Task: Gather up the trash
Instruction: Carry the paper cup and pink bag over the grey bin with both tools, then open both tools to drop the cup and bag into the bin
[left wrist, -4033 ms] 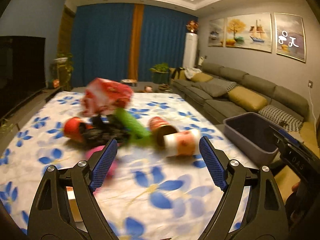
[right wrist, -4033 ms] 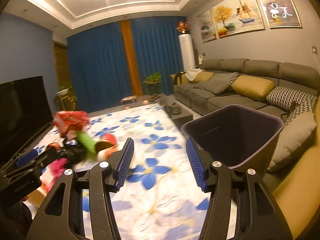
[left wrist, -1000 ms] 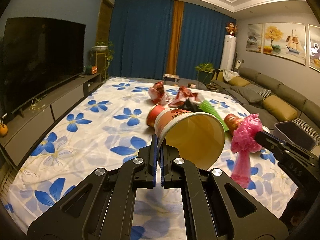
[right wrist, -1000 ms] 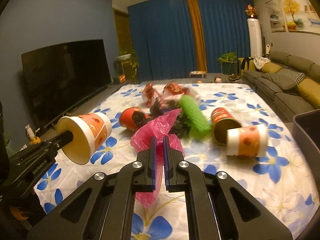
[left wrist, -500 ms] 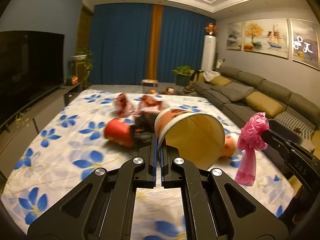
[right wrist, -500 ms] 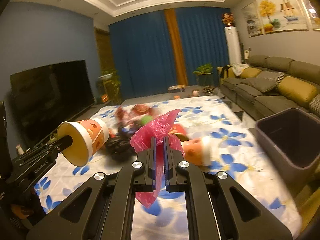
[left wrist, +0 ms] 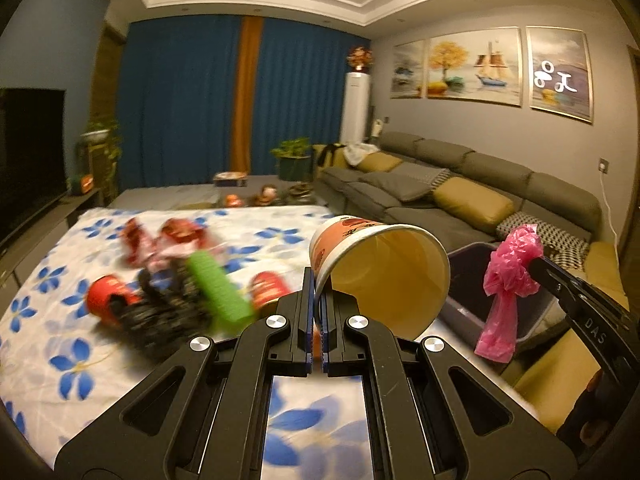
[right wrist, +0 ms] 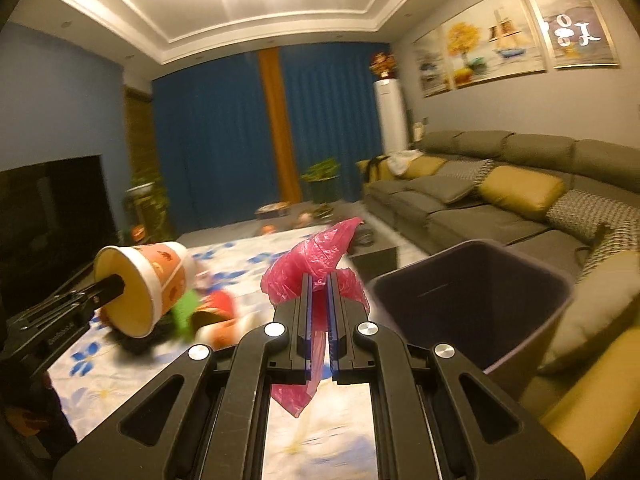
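Trash rides in both my claws: left claw (left wrist: 316, 300) pinches the paper cup (left wrist: 380, 272) at frame centre, right claw (right wrist: 319, 300) clamps the pink bag (right wrist: 316, 264), bin (right wrist: 472, 300) at right.

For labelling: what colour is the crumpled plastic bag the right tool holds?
Pink crumpled plastic bag, clearest in the right wrist view.

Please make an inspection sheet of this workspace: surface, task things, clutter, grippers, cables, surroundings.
Surface: floral cloth, partly covered by trash.
Job's things: paper cup and pink plastic bag held; bin open beside the cloth.
Clutter: green roll, red cups, wrappers; blurred.
Grippers: left gripper shut on the cup rim; right gripper shut on the bag.
Cables: white cord on the wall.
Surroundings: sofa, television, curtains.
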### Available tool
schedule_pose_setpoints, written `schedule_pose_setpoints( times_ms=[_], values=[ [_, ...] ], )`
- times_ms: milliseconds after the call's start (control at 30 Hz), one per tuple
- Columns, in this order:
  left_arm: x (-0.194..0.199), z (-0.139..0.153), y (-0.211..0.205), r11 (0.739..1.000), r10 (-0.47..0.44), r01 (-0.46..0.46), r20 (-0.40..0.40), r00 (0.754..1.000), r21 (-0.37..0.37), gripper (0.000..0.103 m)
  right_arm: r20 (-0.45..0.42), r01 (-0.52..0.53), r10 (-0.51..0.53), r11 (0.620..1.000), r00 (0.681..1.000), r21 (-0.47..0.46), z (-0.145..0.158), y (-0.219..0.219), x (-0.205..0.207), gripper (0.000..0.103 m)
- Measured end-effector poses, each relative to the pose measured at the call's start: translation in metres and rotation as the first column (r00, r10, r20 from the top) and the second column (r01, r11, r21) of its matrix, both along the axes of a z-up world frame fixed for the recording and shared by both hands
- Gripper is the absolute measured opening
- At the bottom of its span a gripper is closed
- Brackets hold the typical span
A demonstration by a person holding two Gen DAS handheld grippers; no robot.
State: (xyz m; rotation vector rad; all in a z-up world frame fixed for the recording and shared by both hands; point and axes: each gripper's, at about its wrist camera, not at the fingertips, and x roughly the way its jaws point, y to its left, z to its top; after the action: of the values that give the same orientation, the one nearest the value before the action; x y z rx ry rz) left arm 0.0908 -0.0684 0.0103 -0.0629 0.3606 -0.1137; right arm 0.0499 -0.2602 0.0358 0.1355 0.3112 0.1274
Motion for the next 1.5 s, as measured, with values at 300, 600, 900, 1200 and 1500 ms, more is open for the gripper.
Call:
schedule_pose_setpoints(
  times_ms=[300,600,900,1200,1500],
  values=[
    [0.042,0.008,-0.083,0.992,-0.124,0.124,0.026,0.992,0.002,0.002,0.040,0.156,-0.156,0.988,0.987,0.003,0.006,-0.071,0.015,0.008],
    [0.073,-0.001,-0.135,0.979,-0.203,0.203,0.010,0.979,-0.007,0.002,0.039,0.208,-0.208,0.978,0.977,0.009,-0.004,-0.101,0.028,0.008],
    [0.101,-0.017,-0.164,0.968,-0.252,0.252,-0.025,0.967,0.003,0.002,0.018,0.210,-0.210,0.978,0.978,0.014,-0.012,-0.109,0.042,0.007],
    [0.123,-0.031,-0.174,0.960,-0.279,0.279,-0.057,0.959,-0.018,0.002,-0.012,0.211,-0.211,0.977,0.977,0.016,-0.018,-0.111,0.056,0.008],
    [0.133,-0.039,-0.179,0.958,-0.288,0.286,-0.073,0.955,-0.036,0.002,-0.029,0.208,-0.207,0.978,0.978,0.033,-0.022,-0.110,0.061,0.016]
  ],
)
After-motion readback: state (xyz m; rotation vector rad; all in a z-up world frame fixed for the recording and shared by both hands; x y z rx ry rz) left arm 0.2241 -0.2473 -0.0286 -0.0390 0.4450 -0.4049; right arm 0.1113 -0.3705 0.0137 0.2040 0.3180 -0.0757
